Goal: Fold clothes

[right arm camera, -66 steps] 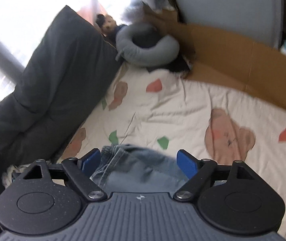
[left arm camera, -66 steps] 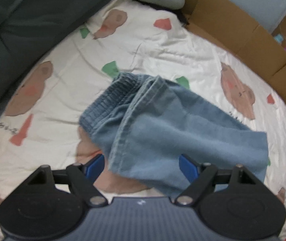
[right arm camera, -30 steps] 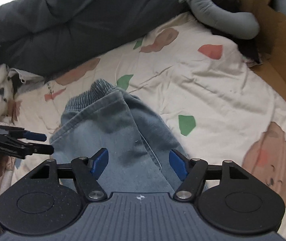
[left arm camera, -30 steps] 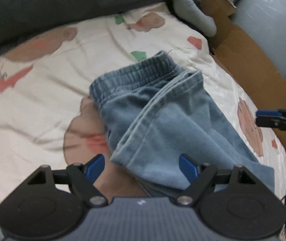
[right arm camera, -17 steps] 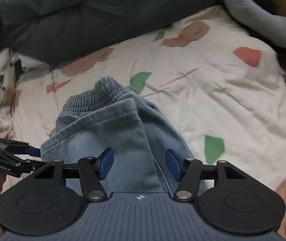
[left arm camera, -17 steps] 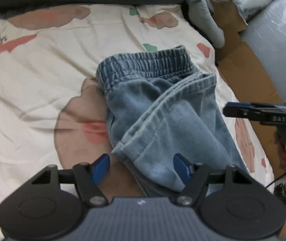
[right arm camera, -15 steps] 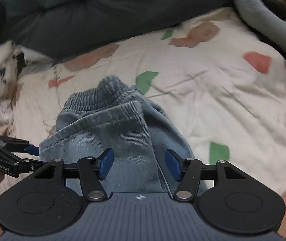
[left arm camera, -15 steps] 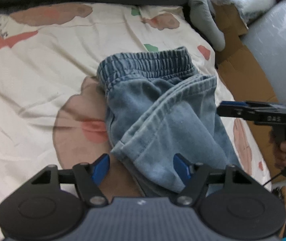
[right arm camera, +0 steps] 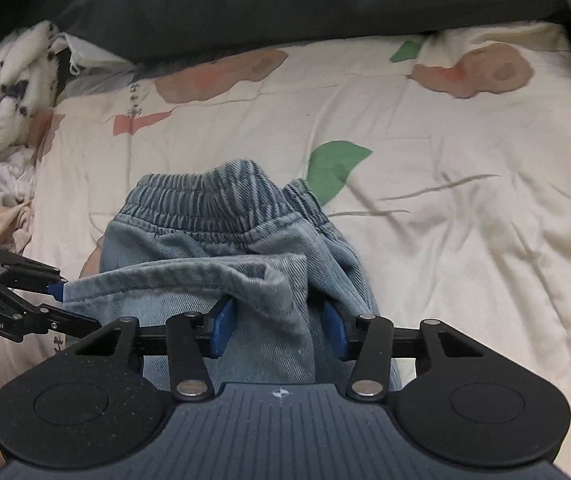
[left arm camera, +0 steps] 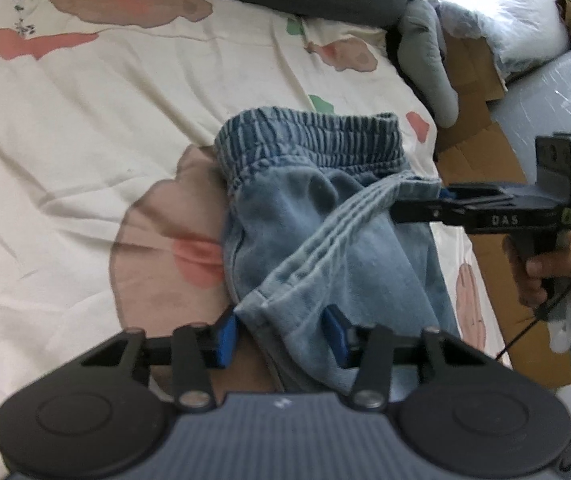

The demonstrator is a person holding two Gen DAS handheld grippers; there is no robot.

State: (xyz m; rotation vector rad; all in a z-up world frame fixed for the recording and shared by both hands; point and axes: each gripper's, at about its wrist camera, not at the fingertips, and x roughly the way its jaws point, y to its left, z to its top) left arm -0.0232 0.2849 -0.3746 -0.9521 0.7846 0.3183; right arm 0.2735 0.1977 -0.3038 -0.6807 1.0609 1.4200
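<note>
Light-blue denim shorts [left arm camera: 325, 240] with ribbed elastic waistband lie folded over, hem edge uppermost.

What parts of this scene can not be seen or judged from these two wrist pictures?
- Lower part of the denim shorts: hidden under each gripper's body, both views.
- Left gripper, right gripper: closing around the folded hem; whether the pads already press is unclear.
- Layers under the fold: covered by the top cloth.
- Person: only a hand, cut by the edge of the left wrist view.
- Small print on the sheet: too small.
</note>
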